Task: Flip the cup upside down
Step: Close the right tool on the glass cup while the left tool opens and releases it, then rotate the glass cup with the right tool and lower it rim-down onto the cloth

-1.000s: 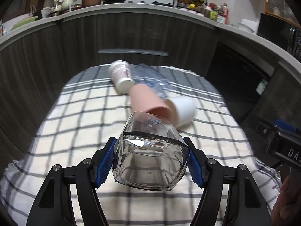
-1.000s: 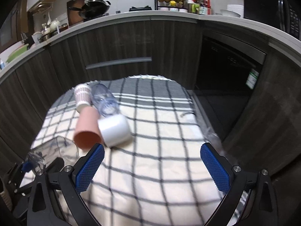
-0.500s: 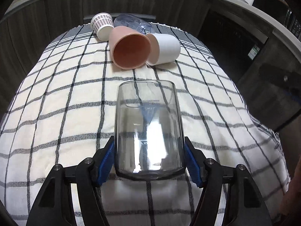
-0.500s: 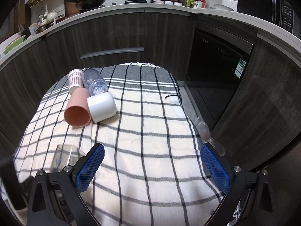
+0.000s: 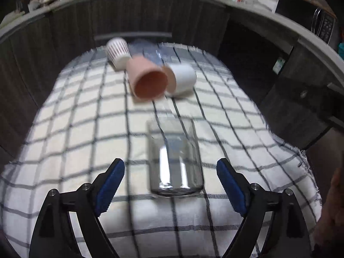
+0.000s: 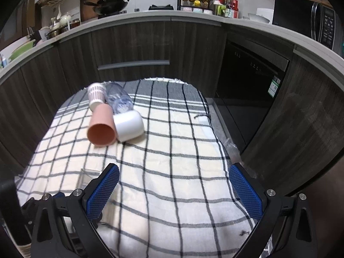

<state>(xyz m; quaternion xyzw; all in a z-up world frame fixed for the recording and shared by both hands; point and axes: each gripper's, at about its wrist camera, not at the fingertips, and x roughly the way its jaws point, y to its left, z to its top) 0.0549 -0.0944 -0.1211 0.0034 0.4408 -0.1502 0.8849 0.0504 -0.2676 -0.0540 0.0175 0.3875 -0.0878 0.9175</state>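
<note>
A clear glass cup (image 5: 175,157) stands on the checked cloth (image 5: 75,129), its thick base up and nearest the camera. My left gripper (image 5: 170,183) is open, its blue pads on either side of the glass and apart from it. In the right wrist view the glass (image 6: 89,177) shows faintly at the lower left, partly behind the left finger. My right gripper (image 6: 173,190) is open and empty above the cloth (image 6: 172,150), to the right of the glass.
A pink cup (image 5: 147,79), a white cup (image 5: 182,78), a patterned paper cup (image 5: 117,51) and a clear plastic bottle (image 6: 118,101) lie on their sides at the far end. Dark cabinets (image 6: 133,49) stand behind. The cloth drops off at the right edge.
My left gripper turned the glass over, set it on the cloth, then opened and drew back a little. The right gripper stayed open and barely moved.
</note>
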